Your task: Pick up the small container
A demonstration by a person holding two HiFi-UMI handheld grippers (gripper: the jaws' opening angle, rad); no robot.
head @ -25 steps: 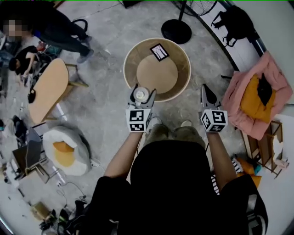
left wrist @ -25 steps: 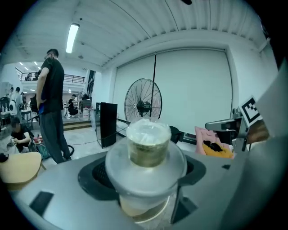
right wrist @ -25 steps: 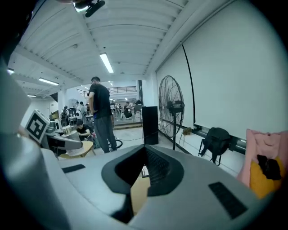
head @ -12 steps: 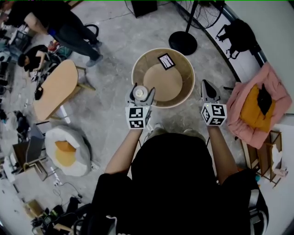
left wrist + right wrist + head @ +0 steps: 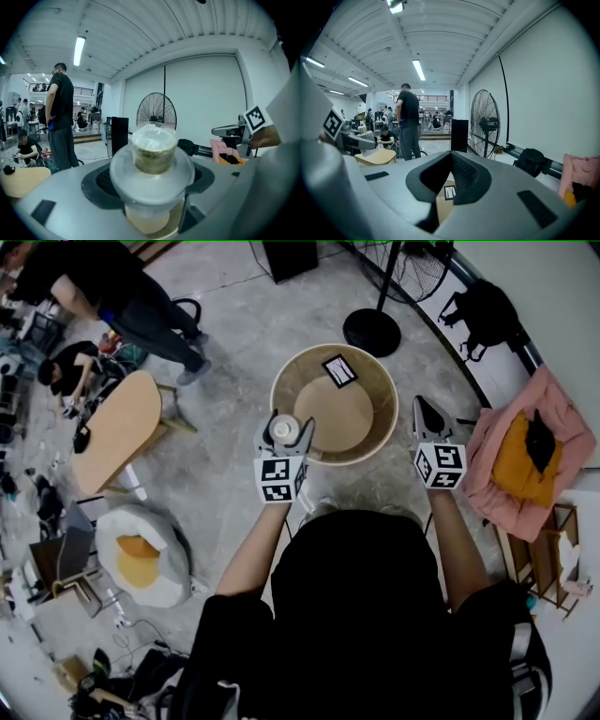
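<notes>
A small clear lidded container (image 5: 283,430) with a pale filling sits between the jaws of my left gripper (image 5: 284,432), held in the air at the near-left rim of a round wooden tub-like table (image 5: 375,432). In the left gripper view the container (image 5: 153,150) stands upright, and the left gripper (image 5: 152,187) is shut on its wide lid flange. My right gripper (image 5: 424,411) hovers beside the table's right rim, shut with nothing in it. In its own view the right gripper (image 5: 451,161) has its jaws pressed together.
A marker card (image 5: 338,370) lies on the round table. A fan's black base (image 5: 372,331) stands behind it. A pink cushion pile (image 5: 525,465) is at the right, and a small wooden table (image 5: 117,432) and a white beanbag (image 5: 141,554) at the left. People (image 5: 112,296) stand at the top left.
Both grippers have shifted slightly up in the view, the left still holding the container. The round table sits a little farther right and lower in the frame.
</notes>
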